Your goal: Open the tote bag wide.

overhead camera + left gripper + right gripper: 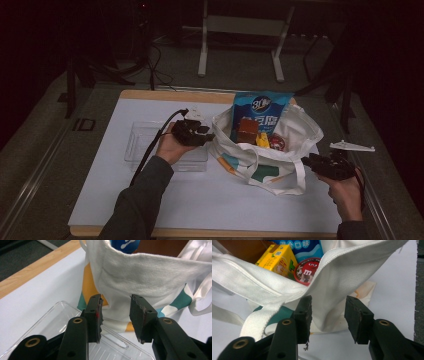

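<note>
Canvas tote bag (pixel 270 150) stands at the centre-right of the white table sheet (pixel 200 200), mouth open upward. Its cloth is off-white, coarsely woven, with stitched hems at the rim and printed patches of orange and teal on the lower sides. A flat webbing handle (pixel 299 177) droops over the near side onto the sheet. The walls are soft and creased, sagging inward between the goods inside.

Contents, as seen from above and from my right gripper view: a tall glossy blue snack packet (pixel 263 107) rising well above the rim, a brown carton (pixel 247 131), a yellow printed box (pixel 278 261) with sharp cardboard edges, and a round red-rimmed tub (pixel 306 271) lying beside the box.

My left gripper (pixel 115 315) sits just left of the bag. Its jaws stand apart, with nothing pressed between the ridged black pads; the bag wall is just ahead of them. Below it lies a clear plastic tray (pixel 50 317), rigid, ribbed on its floor, with rounded corners.

My right gripper (pixel 328 317) sits at the bag's right side, near the table edge. Its jaws are likewise parted and free; the hemmed rim and the handle lie just beyond the tips.
</note>
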